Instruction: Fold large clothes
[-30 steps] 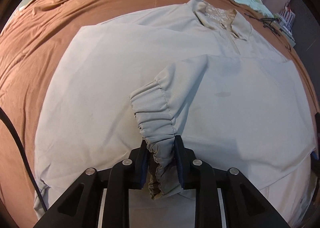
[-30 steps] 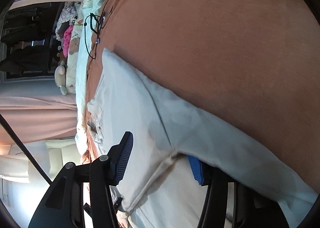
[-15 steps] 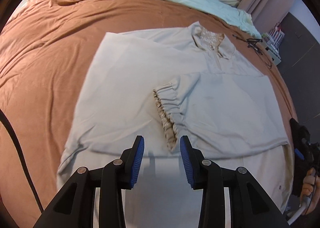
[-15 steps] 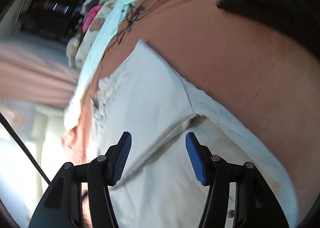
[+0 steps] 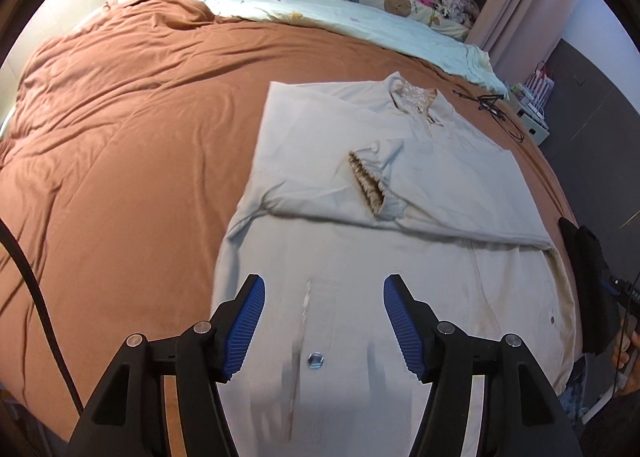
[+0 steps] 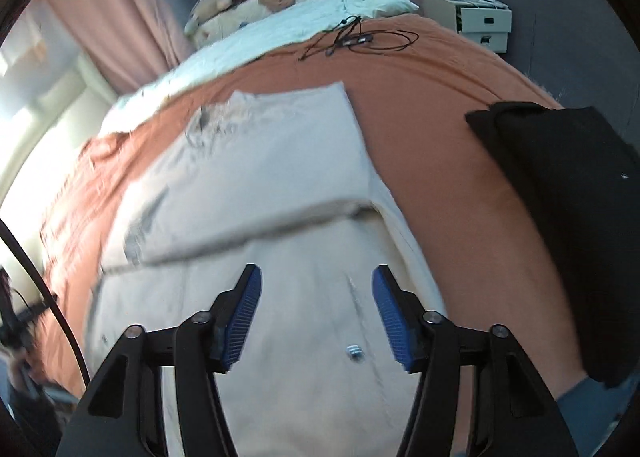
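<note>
A beige garment (image 5: pixel 400 217) lies flat on a brown bedspread (image 5: pixel 120 157), directly ahead of and beneath both grippers. The left gripper (image 5: pixel 324 321) hovers with fingers spread wide, holding nothing. The right gripper (image 6: pixel 316 313) is likewise spread and empty. A gathered sleeve cuff (image 5: pixel 370 181) rests folded across the chest, beyond the left fingertips.

Left gripper (image 5: pixel 323 321) and right gripper (image 6: pixel 316 313) both hover, jaws spread wide, holding nothing.
</note>
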A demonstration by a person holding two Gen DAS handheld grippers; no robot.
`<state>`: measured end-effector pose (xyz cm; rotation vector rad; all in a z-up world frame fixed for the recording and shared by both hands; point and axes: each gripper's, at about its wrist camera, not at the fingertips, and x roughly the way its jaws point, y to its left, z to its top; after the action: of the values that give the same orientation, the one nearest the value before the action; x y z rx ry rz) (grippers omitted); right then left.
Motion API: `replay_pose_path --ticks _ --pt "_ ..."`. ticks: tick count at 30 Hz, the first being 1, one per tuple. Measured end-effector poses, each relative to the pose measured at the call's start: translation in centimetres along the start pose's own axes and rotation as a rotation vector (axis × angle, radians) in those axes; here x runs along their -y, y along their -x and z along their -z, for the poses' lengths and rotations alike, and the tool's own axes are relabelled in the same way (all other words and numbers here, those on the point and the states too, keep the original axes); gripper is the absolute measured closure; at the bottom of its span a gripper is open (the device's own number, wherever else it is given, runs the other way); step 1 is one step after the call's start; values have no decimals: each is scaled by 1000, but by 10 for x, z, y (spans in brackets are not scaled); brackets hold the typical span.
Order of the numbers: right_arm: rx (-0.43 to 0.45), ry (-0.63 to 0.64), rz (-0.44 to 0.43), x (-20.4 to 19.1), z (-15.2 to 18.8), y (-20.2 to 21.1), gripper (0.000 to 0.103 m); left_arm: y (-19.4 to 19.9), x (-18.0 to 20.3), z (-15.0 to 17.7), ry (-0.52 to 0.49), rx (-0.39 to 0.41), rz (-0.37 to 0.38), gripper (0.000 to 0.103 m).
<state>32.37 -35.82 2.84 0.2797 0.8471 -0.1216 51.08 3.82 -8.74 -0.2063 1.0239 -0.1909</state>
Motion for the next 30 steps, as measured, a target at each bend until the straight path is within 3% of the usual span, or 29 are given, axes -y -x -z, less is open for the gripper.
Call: replay_pose_path --ticks 4,12,15,22,26,30 --pt "-19 52 34 -6 25 12 26 10 -18 34 10 -14 -21 39" --pt "-38 75 81 9 80 3 25 9 -51 101 72 -58 -20 39" --pt "-82 32 48 23 93 -6 25 6 -61 123 97 -69 -14 39" --pt "-77 -4 -54 45 109 -13 25 -2 -79 151 140 -79 30 39" --pt "-62 -62 -177 55 114 -25 35 -8 -82 158 146 -79 74 41" --pt "-28 -97 -213 59 107 -40 38 -16 -83 157 155 -85 105 48"
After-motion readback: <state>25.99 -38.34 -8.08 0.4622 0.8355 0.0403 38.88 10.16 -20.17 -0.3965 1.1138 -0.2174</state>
